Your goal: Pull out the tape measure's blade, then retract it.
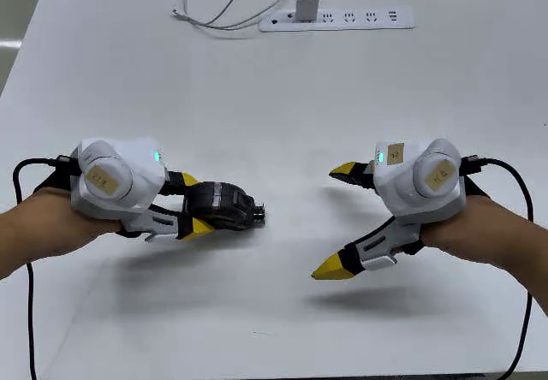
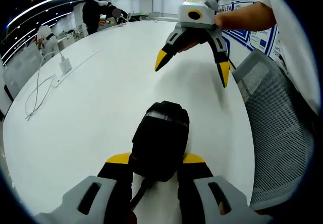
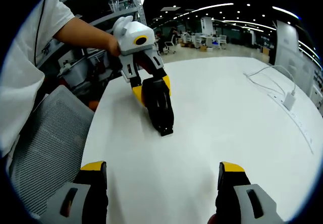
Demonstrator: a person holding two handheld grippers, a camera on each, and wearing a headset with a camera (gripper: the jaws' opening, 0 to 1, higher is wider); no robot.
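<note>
Covering tape measure [image 1: 226, 206] rear: left gripper [image 1: 193, 202].

Center frame: surface [image 1: 291, 115] open between tape measure [image 1: 224, 204] in left gripper [image 1: 195, 203] and right gripper [image 1: 336, 220]. Top: power strip [image 1: 342, 18], cable [image 1: 224, 3], well apart.

The head view is bright and evenly lit from above, the white desk [image 1: 274, 80] nearly washed out, a small glint on the floor [image 1: 12, 20] at top left, and soft, blurred grey shadows spread on the desk below the left tongs [image 1: 195, 202] and the right tongs [image 1: 336, 220]. Both gripper views bulge with fisheye distortion, the desk edge curving toward the edges, while strips of ceiling lights [image 3: 217, 6] glow in a dim hall behind. The black tape measure [image 2: 161, 141] reads as a dark mass with little detail, save a pale sheen on its top
</note>
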